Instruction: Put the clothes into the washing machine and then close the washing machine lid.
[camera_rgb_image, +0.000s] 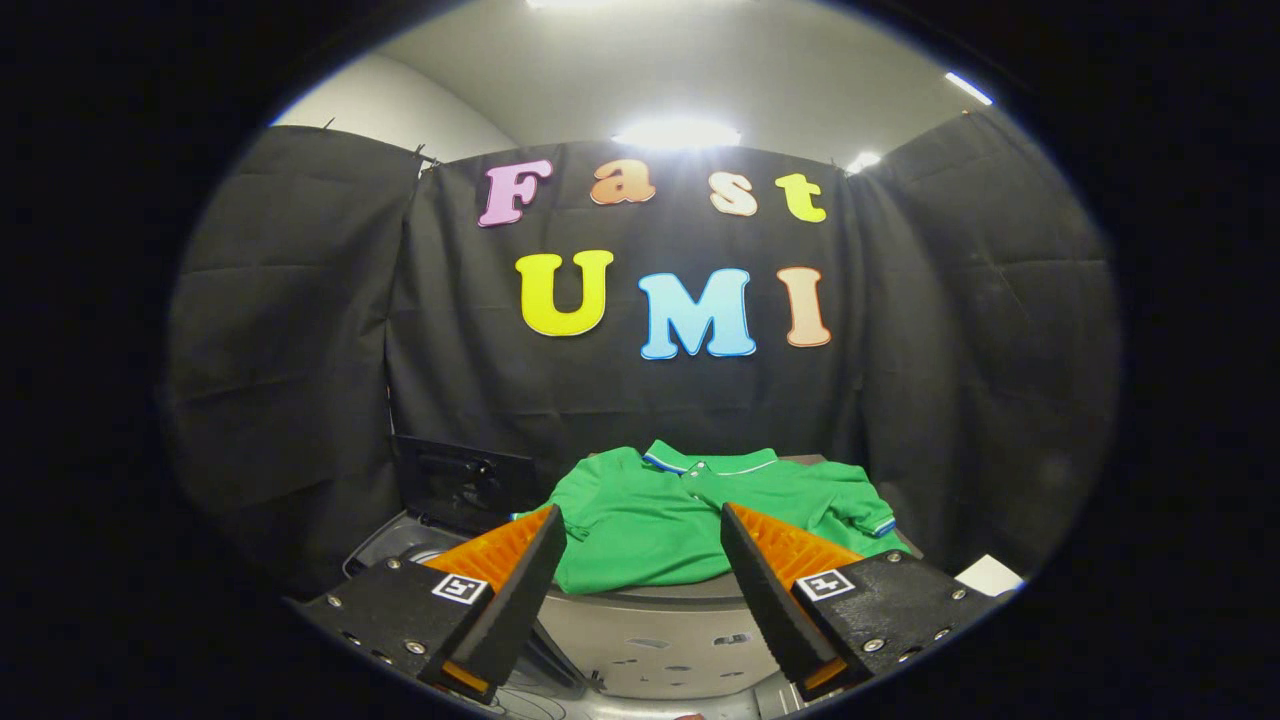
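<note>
Off to the left, beside the left finger, sits the washing machine (420, 535), its dark lid (465, 485) standing upright and open against the black cloth booth wall (290, 350), so the tub looks ready to receive laundry, though little of its rounded grey rim shows. Moving to the middle, the jaws (640, 530) are spread wide and released, gripping nothing, with ridged wedge-shaped fingers. Just ahead of them and between their tips lies the green polo shirt (650, 520), a soft knit with a striped collar and cuffs, laid out flat with sleeves spread, an easy target for a pinch. It rests on a smooth grey tabletop (650, 600) with a curved front edge. Further right, beyond the right finger, a small white sheet (988, 575) pokes out.
</note>
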